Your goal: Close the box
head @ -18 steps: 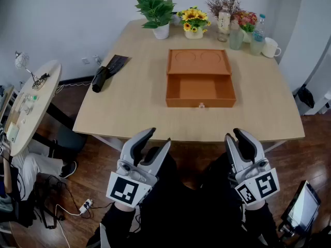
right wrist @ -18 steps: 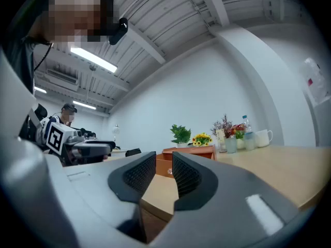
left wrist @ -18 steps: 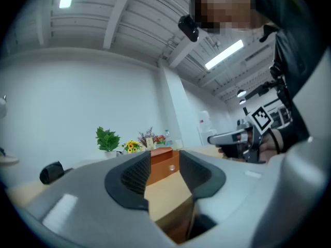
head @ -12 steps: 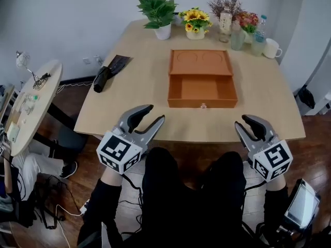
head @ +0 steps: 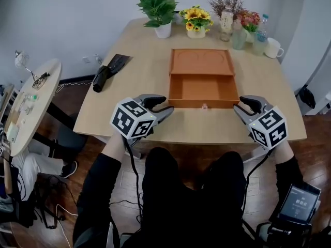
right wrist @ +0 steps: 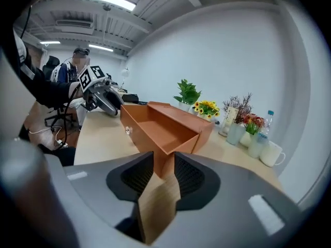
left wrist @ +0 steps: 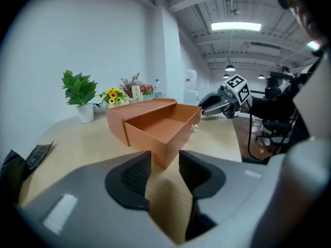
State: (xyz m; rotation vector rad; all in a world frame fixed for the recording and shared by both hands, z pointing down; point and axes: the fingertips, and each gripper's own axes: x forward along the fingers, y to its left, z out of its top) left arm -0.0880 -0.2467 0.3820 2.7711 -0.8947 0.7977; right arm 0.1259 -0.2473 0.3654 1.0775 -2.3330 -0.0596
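An orange wooden box [head: 201,62] sits mid-table with its drawer [head: 203,89] pulled out toward me; a small clear knob [head: 204,106] is on the drawer front. My left gripper [head: 164,106] hovers over the table just left of the drawer's front corner. Its jaws are slightly apart with nothing between them. My right gripper [head: 242,104] hovers just right of the drawer's other front corner, also narrowly open and empty. In the left gripper view the drawer [left wrist: 160,133] lies straight ahead of the left gripper [left wrist: 165,161]. The right gripper view likewise shows the drawer [right wrist: 155,130] beyond the right gripper [right wrist: 164,164].
A potted plant [head: 158,12], sunflowers [head: 195,22], a dried-flower vase [head: 224,17] and a white mug [head: 271,48] line the table's far edge. A black folded umbrella [head: 106,71] lies at the left. A round side table [head: 31,102] stands left of the table.
Both grippers have risen from over my lap below the table edge and moved forward onto the table, ending on either side of the drawer front.
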